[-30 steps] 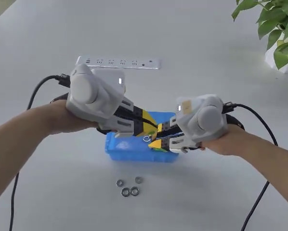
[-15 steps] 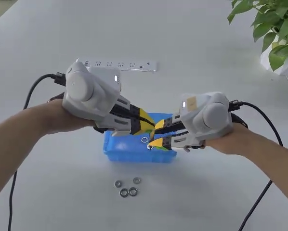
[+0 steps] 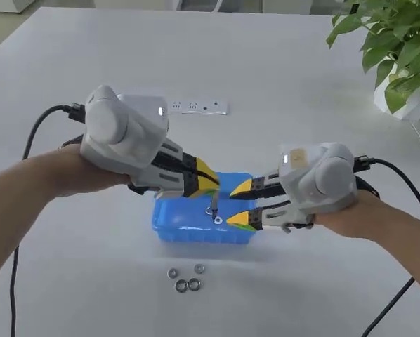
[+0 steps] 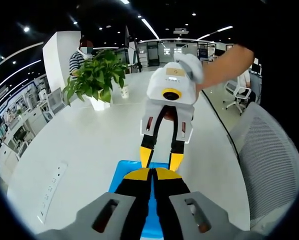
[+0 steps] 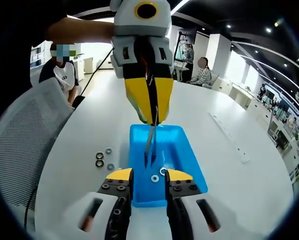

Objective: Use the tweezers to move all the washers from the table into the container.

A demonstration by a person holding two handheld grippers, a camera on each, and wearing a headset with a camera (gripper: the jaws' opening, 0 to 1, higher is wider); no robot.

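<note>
Tweezers (image 5: 150, 142): clamped in the shut yellow tips of the left gripper (image 5: 152, 119), hanging point-down into the blue container (image 5: 187, 150). The points are over the container floor near its middle. Cannot tell whether they touch it.

Right gripper view, looking along the container: 2 washers (image 5: 154, 178) lie on the blue floor, just beside each other, near the end closest to this camera and just short of the tweezer points. A cluster of 4 washers (image 5: 99, 163) sits on the white table (image 3: 301, 84), off the container's long side and apart from it.

Head view: that cluster lies on the table in front of the container, on the person's side. Its 2 nearest washers are touching and the other 2 are slightly separate. The tweezers read here as a thin dark line below the left gripper's tips, and the washers inside the container are small and hard to make out.

Right gripper (image 3: 238, 203): jaws spread apart, level at the container's right end, tips pointing at the tweezers and close to them.

Left gripper view: its own jaws show pressed together, with the tweezers hidden beneath them. The right gripper faces it head-on, its gap plainly wide, with a strip of blue container below.

Around the work: a power strip (image 3: 196, 107) lies on the table beyond the container, a potted plant (image 3: 392, 42) stands at the far right corner, and a black cable (image 3: 38, 137) trails from the left gripper. A mesh chair (image 4: 274, 160) stands off the table edge.
</note>
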